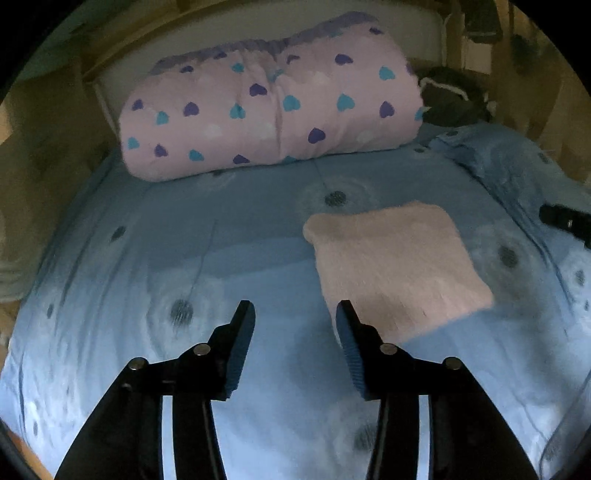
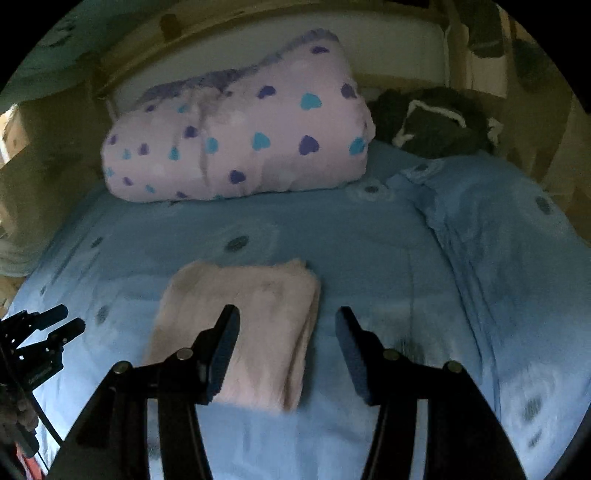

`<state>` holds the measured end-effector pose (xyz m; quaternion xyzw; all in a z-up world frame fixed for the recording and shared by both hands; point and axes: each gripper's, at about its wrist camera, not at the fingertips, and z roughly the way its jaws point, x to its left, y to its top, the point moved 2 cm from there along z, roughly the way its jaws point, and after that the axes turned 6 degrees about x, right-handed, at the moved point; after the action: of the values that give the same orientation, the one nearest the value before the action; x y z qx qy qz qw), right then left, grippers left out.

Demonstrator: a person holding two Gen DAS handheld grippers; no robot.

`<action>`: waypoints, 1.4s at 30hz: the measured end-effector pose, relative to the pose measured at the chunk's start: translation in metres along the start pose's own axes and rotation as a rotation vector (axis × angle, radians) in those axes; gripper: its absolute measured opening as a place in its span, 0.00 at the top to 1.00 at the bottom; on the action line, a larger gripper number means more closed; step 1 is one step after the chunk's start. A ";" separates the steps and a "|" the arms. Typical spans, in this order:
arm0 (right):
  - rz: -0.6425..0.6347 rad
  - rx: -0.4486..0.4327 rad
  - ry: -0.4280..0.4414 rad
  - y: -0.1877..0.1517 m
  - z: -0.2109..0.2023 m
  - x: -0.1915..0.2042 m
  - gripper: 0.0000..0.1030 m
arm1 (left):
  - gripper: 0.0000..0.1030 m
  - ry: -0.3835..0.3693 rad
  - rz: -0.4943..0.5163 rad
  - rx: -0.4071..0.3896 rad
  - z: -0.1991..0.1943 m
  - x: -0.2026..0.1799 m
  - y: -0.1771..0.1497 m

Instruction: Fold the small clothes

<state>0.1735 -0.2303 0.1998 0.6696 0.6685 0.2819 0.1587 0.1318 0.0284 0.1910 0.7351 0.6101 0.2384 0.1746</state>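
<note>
Before you lies a folded pink garment (image 1: 395, 266) of fuzzy, matt knit cloth, resting on a blue bedspread (image 1: 229, 258) of smooth, lightly creased woven fabric printed with dull grey dots. Behind it you see a rolled pink duvet (image 1: 273, 107) of soft matt cotton with printed hearts, a dark fleecy cloth (image 2: 436, 125) with white trim beside it, and a bed frame (image 2: 373, 9) that looks like pale, satin-finished wood. Your left gripper (image 1: 295, 325) and right gripper (image 2: 286, 332) are of matt black plastic with ribbed blue pads and bright metal rivets.
</note>
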 end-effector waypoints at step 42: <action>-0.039 0.178 -0.239 -0.298 0.023 0.013 0.07 | 0.27 -0.016 -0.156 0.094 0.035 -0.093 -0.258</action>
<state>-0.0538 -0.1971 0.0079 0.6968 0.6800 0.1369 0.1825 -0.0710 -0.0114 0.0080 0.6948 0.6745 0.1893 0.1626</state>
